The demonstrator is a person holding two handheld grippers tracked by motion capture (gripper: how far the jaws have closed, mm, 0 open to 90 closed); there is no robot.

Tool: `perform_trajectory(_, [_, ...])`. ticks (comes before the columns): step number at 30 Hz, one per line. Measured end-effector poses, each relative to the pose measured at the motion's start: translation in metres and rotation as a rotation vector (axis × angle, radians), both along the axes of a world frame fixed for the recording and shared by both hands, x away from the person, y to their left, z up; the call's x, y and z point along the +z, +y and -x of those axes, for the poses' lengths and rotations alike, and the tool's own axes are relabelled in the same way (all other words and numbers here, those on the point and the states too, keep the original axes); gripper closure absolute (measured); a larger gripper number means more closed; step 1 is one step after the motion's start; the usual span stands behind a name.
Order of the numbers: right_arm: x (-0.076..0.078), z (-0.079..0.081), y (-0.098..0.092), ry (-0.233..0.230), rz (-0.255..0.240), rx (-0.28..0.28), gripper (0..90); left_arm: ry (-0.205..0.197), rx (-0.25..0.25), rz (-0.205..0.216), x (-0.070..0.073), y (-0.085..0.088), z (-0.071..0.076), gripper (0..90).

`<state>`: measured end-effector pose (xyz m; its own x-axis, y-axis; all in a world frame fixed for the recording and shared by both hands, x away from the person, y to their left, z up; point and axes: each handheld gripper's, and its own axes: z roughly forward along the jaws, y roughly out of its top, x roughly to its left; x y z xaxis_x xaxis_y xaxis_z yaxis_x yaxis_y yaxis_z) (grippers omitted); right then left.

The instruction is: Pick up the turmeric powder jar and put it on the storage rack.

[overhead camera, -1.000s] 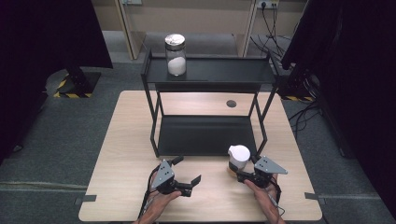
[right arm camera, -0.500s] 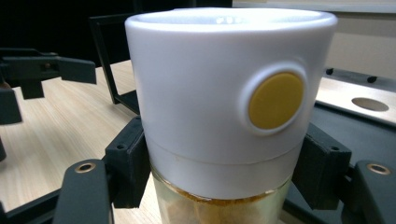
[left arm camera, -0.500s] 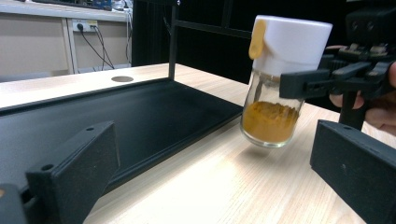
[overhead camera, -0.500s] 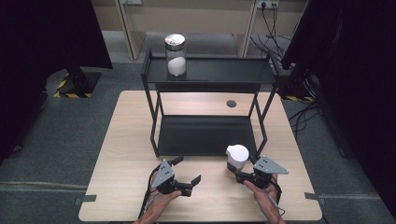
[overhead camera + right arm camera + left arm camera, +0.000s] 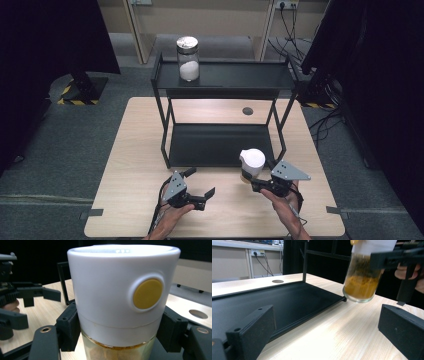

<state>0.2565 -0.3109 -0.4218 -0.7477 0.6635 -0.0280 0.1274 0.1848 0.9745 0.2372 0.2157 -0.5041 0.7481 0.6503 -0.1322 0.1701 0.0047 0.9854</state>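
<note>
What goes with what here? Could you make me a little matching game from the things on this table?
1. clear glass jar of white powder
2. white-capped glass jar of orange powder
3. left claw
4. round dark hole in the wooden tabletop

a. open, holding nothing
b. on the black shelf's top tier
c. clamped in the right claw
d. behind the shelf

Pairs: 1-b, 2-c, 3-a, 4-d

Jar (image 5: 252, 164) in right claw (image 5: 256, 182) slightly higher

a black two-tier rack (image 5: 222, 80) stands on the far half of the wooden table (image 5: 130, 165). a glass jar (image 5: 188, 58) with white powder sits at the top shelf's left end. near the front edge, the right gripper (image 5: 251, 181) clamps a white-lidded jar (image 5: 252, 164); the left gripper (image 5: 200, 185) rests with jaws apart.
</note>
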Motion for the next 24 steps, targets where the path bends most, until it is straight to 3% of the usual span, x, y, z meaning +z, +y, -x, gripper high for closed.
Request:
perform_trajectory(15, [0.05,-0.013,0.002,-0.019,-0.024,0.042,31.0,0.007,-0.002,0.006,-0.001,0.0,-0.001,0.6])
perform_trajectory(21, [0.069,-0.02,0.0,0.0,-0.048,0.062,31.0,0.008,-0.005,0.004,-0.001,0.0,-0.001,0.6])
perform_trajectory(24, [0.084,-0.023,0.003,-0.017,-0.034,0.067,31.0,0.01,-0.004,0.002,-0.001,0.0,-0.001,0.6])
